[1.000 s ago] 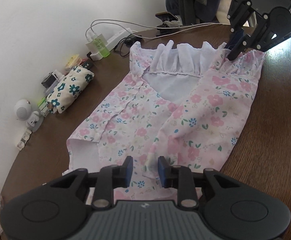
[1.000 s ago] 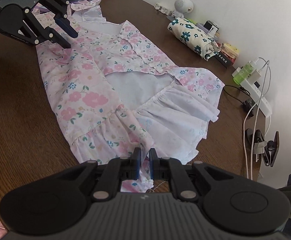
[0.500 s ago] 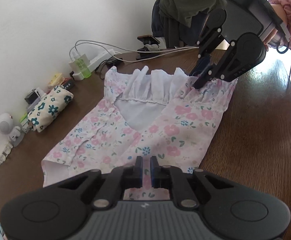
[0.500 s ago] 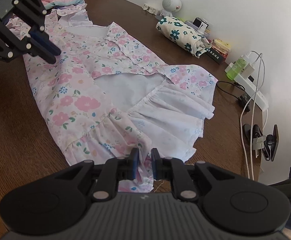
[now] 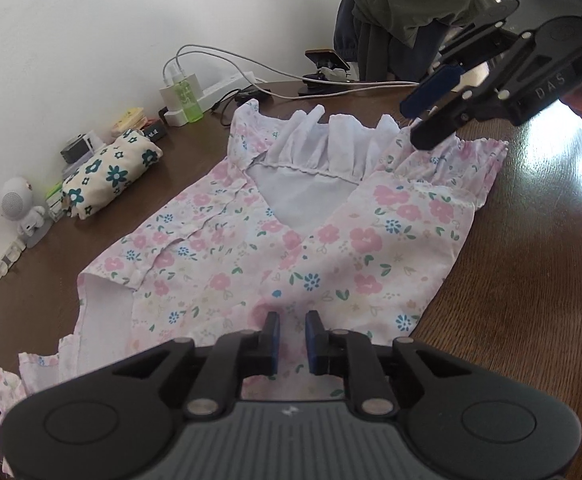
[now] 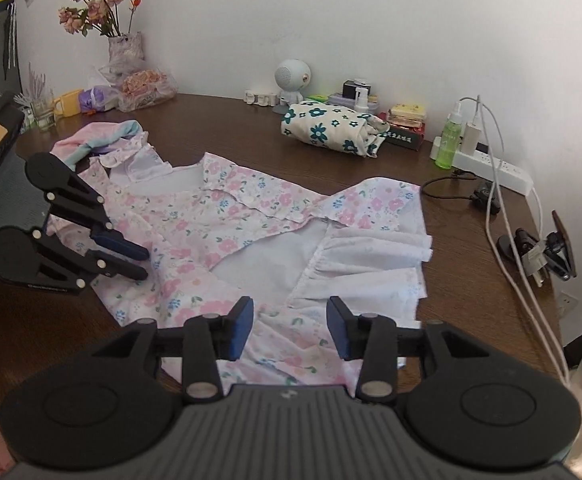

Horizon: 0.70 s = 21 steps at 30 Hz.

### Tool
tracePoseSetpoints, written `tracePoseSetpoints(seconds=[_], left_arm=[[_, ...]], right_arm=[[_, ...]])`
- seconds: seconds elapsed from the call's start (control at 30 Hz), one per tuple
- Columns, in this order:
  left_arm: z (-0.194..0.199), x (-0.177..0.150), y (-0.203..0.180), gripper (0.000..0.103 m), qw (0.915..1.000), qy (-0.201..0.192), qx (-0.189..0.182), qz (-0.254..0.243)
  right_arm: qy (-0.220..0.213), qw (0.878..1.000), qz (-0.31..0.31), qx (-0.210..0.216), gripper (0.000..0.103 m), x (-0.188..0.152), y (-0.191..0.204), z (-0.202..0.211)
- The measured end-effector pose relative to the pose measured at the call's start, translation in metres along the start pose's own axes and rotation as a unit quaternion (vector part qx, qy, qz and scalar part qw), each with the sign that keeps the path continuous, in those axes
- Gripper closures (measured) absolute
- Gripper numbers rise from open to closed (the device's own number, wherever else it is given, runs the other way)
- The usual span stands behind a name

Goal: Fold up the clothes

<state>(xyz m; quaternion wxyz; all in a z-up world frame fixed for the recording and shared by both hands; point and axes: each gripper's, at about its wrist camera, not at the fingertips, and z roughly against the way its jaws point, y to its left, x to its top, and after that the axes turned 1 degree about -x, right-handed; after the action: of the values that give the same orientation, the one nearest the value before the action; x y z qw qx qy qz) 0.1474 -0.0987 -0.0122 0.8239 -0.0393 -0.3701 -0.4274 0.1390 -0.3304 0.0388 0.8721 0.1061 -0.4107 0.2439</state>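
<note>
A pink floral garment (image 5: pixel 331 240) lies flat on the brown table (image 5: pixel 531 280), its near side folded over toward the middle so the white lining shows in the centre. My left gripper (image 5: pixel 292 332) hovers over the garment's lower end, jaws slightly apart with nothing between them. In the right wrist view it (image 6: pixel 137 261) sits at the garment's (image 6: pixel 231 220) left edge. My right gripper (image 6: pixel 291 326) is wide open above the ruffled hem. The left wrist view shows it (image 5: pixel 427 116) raised clear of the frill.
A floral pouch (image 6: pixel 331 130), a small white speaker (image 6: pixel 291 76), boxes and a green bottle line the wall. A power strip (image 6: pixel 495 166) with cables and a phone clamp (image 6: pixel 547 248) lie at right. Another pink garment (image 6: pixel 99 136) and a flower vase (image 6: pixel 127 46) sit far left.
Both grippers were shut on the garment's edge half a second ago. Both have let go: the right opened wide and lifted off the hem, and the left opened a little.
</note>
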Motion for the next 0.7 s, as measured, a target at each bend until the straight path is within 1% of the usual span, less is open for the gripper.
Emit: tracePoseSetpoints(seconds=[0.07, 0.17, 0.2, 0.27, 0.33, 0.53, 0.7], left_arm=[[0.001, -0.001, 0.001, 0.089, 1.0000, -0.002, 0.000, 0.006], [0.002, -0.003, 0.001, 0.089, 0.9999, -0.004, 0.000, 0.012], [0.002, -0.004, 0.002, 0.089, 0.9999, -0.004, -0.001, 0.015], [0.004, -0.007, 0.005, 0.088, 0.9997, -0.005, -0.002, 0.024], [0.005, -0.010, 0.010, 0.085, 0.9994, -0.007, -0.004, 0.035], [0.008, -0.018, 0.023, 0.083, 0.9979, -0.011, -0.005, 0.063], [0.012, -0.025, 0.030, 0.082, 0.9969, -0.011, 0.005, 0.077]], right_arm=[[-0.007, 1.000, 0.008, 0.025, 0.062, 0.000, 0.018, -0.008], [-0.015, 0.997, 0.028, 0.068, 0.067, 0.002, 0.052, -0.027], [-0.011, 0.996, 0.042, 0.074, 0.070, 0.002, 0.060, -0.035], [-0.002, 0.994, 0.070, 0.083, 0.071, 0.001, 0.076, -0.052], [0.001, 0.992, 0.096, 0.085, 0.071, -0.004, 0.081, -0.060], [0.016, 0.993, 0.091, 0.072, 0.071, -0.021, 0.049, -0.056], [0.020, 0.996, 0.083, 0.036, 0.071, -0.037, 0.012, -0.035]])
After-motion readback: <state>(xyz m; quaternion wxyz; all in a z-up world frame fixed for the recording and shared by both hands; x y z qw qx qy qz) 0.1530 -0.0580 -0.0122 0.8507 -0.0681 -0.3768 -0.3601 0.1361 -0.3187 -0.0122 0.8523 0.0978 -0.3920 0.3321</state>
